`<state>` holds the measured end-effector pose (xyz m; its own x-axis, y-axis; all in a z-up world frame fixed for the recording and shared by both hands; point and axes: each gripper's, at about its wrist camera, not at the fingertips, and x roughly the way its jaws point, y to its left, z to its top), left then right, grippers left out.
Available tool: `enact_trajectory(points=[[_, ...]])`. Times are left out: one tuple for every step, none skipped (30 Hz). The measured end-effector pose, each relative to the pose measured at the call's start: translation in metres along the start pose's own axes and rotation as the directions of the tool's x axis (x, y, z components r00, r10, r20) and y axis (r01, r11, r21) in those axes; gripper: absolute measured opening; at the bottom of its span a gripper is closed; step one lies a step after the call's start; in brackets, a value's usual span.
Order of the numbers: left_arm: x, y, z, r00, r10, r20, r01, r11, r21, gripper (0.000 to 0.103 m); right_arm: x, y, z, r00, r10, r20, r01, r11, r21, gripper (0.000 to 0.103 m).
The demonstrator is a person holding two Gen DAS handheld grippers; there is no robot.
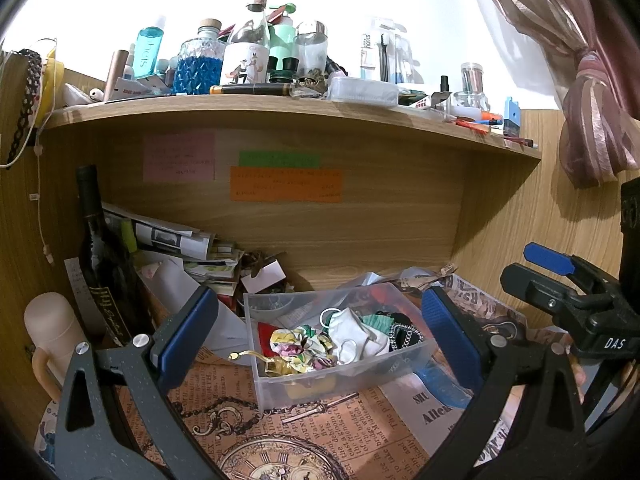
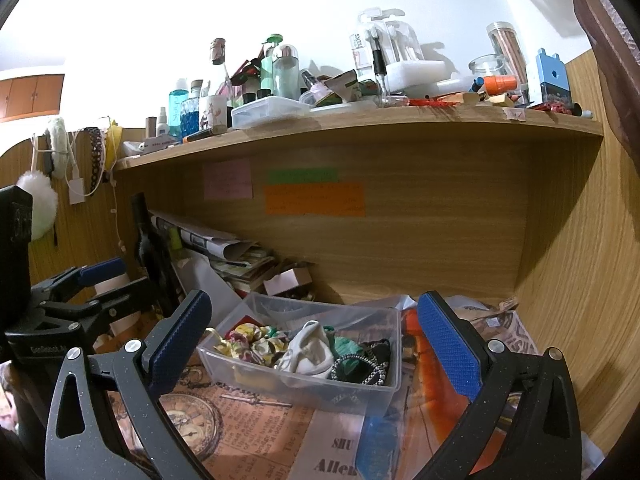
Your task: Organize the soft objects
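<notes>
A clear plastic bin (image 1: 304,368) sits on the printed newspaper-style paper (image 1: 320,432) that covers the desk, under the wooden shelf. Inside it lie the soft things, packed close together: a floral scrunchie (image 1: 298,344) toward the left, a white sock (image 1: 352,336) in the middle with a green cloth (image 1: 378,320) just behind it, and a dark beaded piece (image 1: 406,338) at the right end. A gold clip (image 1: 256,358) leans against the bin's left wall beside the scrunchie.

The left gripper (image 1: 320,332) hangs in front of the bin with its blue-padded fingers (image 1: 188,328) spread wide to either side, holding nothing. The right gripper (image 2: 314,344) is likewise splayed open and empty, its pads flanking the bin (image 2: 320,384) without touching it; in its view the scrunchie (image 2: 252,340), sock (image 2: 310,350) and beaded piece (image 2: 366,364) show in the same order.

Left of the bin a dark wine bottle (image 1: 100,256) stands upright beside a slumped stack of papers (image 1: 180,248). Pink, green and orange sticky notes (image 1: 286,184) are stuck to the back panel. The shelf (image 1: 280,114) above is crowded with bottles and jars
</notes>
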<state>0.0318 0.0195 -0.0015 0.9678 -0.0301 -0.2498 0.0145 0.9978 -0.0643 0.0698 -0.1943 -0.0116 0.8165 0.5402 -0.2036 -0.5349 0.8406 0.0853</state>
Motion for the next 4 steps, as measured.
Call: enact_trajectory(points=[[0.0001, 0.0004, 0.0, 1.0, -0.003, 0.0, 0.003, 1.0, 0.0, 0.103, 0.0006, -0.0006, 0.0001, 1.0, 0.001, 0.0, -0.001, 1.0, 0.0, 0.103], [0.0005, 0.0006, -0.0001, 1.0, -0.006, -0.002, 0.006, 1.0, -0.001, 0.103, 0.0007, -0.0006, 0.0002, 1.0, 0.0, -0.001, 0.0, 1.0, 0.0, 0.103], [0.0008, 0.0008, -0.0001, 1.0, -0.007, -0.002, 0.007, 1.0, -0.002, 0.103, 0.0007, -0.0008, -0.0001, 1.0, -0.001, -0.001, 0.001, 1.0, 0.0, 0.103], [0.0008, 0.0015, -0.0004, 1.0, -0.008, -0.003, 0.008, 1.0, -0.004, 0.103, 0.001, -0.0012, 0.0001, 1.0, 0.0, -0.002, 0.0, 1.0, -0.001, 0.103]])
